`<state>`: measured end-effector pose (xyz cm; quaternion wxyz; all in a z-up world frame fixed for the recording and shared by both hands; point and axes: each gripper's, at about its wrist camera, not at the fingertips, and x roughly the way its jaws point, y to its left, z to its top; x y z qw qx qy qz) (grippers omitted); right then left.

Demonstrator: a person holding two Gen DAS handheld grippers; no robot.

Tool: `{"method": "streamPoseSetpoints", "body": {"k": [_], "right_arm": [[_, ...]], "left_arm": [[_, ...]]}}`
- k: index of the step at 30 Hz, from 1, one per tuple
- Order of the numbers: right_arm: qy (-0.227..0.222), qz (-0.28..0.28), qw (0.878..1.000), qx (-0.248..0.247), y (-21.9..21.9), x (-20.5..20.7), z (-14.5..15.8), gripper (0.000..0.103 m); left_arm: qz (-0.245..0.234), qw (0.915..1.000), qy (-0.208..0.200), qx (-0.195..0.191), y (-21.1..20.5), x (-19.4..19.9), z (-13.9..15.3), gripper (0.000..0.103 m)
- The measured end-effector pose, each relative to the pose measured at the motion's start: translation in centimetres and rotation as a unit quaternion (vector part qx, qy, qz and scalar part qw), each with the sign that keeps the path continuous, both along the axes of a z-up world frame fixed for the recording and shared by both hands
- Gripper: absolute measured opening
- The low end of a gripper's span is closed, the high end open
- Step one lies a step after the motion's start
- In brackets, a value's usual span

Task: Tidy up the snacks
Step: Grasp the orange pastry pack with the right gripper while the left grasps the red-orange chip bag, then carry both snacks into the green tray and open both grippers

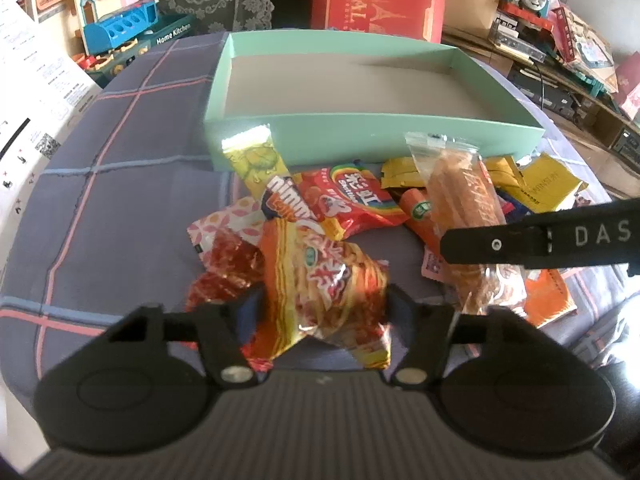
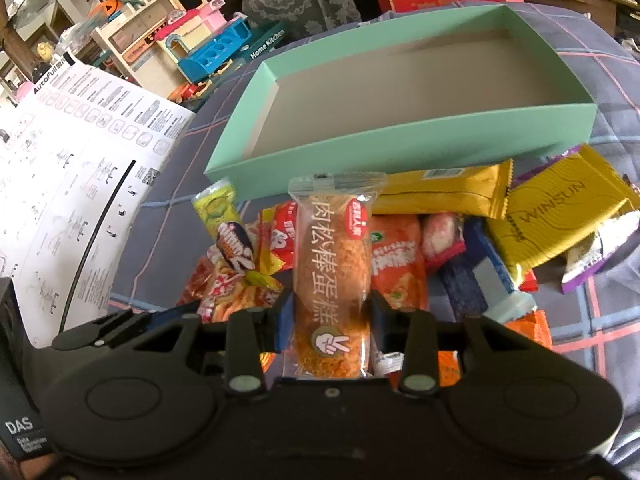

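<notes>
Plaid cloth [image 1: 120, 200] w/ snack pile near mint box [image 2: 400, 136]; left gripper [image 1: 324, 304] pinches noodle pack [image 1: 320, 276]; right gripper [image 2: 332, 316] clamps floss cake [image 2: 334, 264], both aimed toward box beyond.

One green box [image 2: 400, 140] sits on the bed. Two gold packets [image 2: 440, 196] lie by it — one long, one wide. One meat-floss cake [image 2: 332, 280] and one orange noodle bag [image 1: 320, 276] — each in one set of tongs.
</notes>
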<state>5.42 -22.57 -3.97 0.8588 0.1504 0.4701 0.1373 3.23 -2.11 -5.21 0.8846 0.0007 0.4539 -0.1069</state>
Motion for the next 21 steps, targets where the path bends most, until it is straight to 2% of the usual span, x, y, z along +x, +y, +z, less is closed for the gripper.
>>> {"method": "streamPoseSetpoints", "body": {"k": [6,13,18,21], "right_arm": [[-0.007,-0.004,1.000,0.006,-0.6,-0.3,0.3,0.038],[-0.034,-0.005,0.999,0.014,-1.5,-0.4,2.1,0.038],[-0.060,-0.021,0.998,0.015,-3.0,0.5,3.8,0.038],[-0.072,-0.037,0.997,0.008,-4.1,1.9,4.5,0.038]], "left_arm": [[-0.008,0.9998,-0.017,-0.006,0.2,-0.8,1.1,0.051],[-0.014,0.9982,-0.042,-0.041,1.1,-0.8,4.3,0.050],[-0.001,0.9964,-0.059,-0.062,2.5,1.3,7.0,0.050],[0.007,0.9960,-0.071,-0.055,2.9,3.7,8.1,0.050]]}}
